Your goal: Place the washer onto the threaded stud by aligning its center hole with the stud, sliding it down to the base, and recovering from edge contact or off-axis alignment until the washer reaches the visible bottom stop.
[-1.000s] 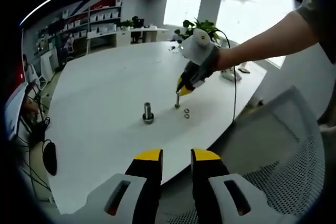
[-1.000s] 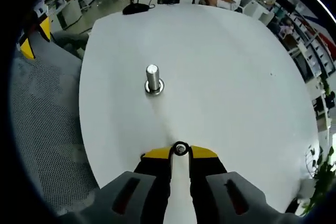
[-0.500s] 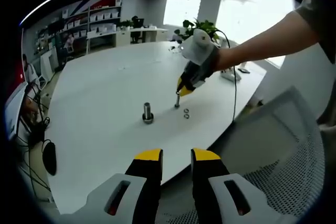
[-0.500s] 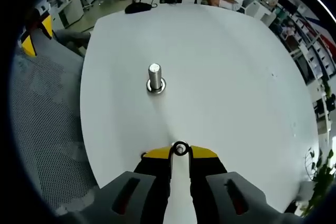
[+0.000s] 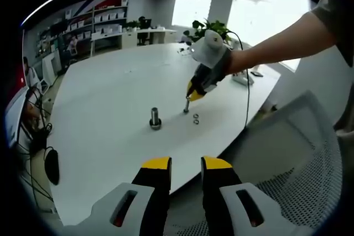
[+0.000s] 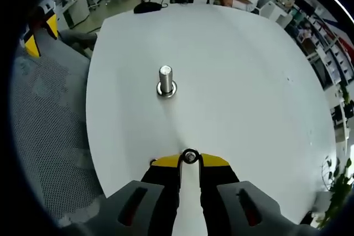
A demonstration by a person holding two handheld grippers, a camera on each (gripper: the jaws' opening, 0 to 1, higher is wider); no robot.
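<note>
Your right gripper [image 6: 189, 158] is closed on the washer [image 6: 189, 157], a small dark ring with a bright centre, held on edge at the yellow tips; its lower part is hidden between them. It hangs over the near edge of the white table [image 6: 238, 81]. The threaded stud [image 6: 165, 79] stands upright farther in, well apart. Your left gripper [image 5: 186, 163] is slightly open and holds nothing. Two more small rings [image 5: 195, 118] lie beside the stud, hard to make out.

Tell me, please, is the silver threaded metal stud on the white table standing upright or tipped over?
Upright. The silver threaded metal stud stands vertically on its wider base on the white table, flat top upward, in both views.
</note>
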